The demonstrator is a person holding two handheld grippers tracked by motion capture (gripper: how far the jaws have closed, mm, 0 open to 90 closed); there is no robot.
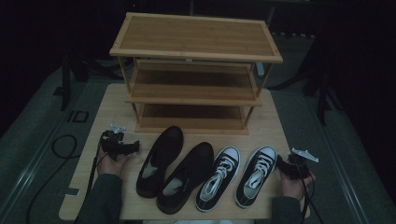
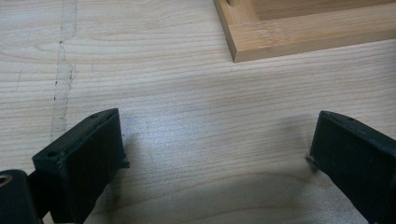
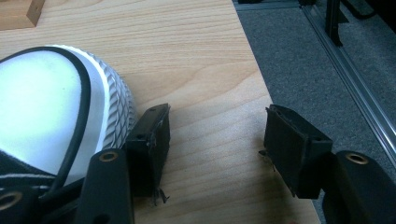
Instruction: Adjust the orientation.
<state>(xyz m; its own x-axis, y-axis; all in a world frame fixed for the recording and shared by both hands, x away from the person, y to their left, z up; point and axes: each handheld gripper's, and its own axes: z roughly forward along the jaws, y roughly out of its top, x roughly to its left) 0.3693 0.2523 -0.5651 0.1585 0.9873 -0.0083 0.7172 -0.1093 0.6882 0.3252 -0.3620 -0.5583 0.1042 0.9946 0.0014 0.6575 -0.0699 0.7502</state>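
Right gripper point(image 3: 215, 140) is waiting with jaws wide and empty just beside the toe of the right sneaker point(image 1: 255, 175), probably light and soft-sided, best pinched at its collar.

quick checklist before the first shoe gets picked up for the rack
1. Left claw open, nothing between its jaws: ok.
2. Right claw open, nothing between its jaws: ok.
3. Right claw beside the toe of the right sneaker: ok; whether they touch: cannot tell.
4. Left claw near the outer black shoe but apart from it: not ok for a grasp yet.
5. Rack shelves free of things: ok.
6. All four shoes upright on the table: ok.
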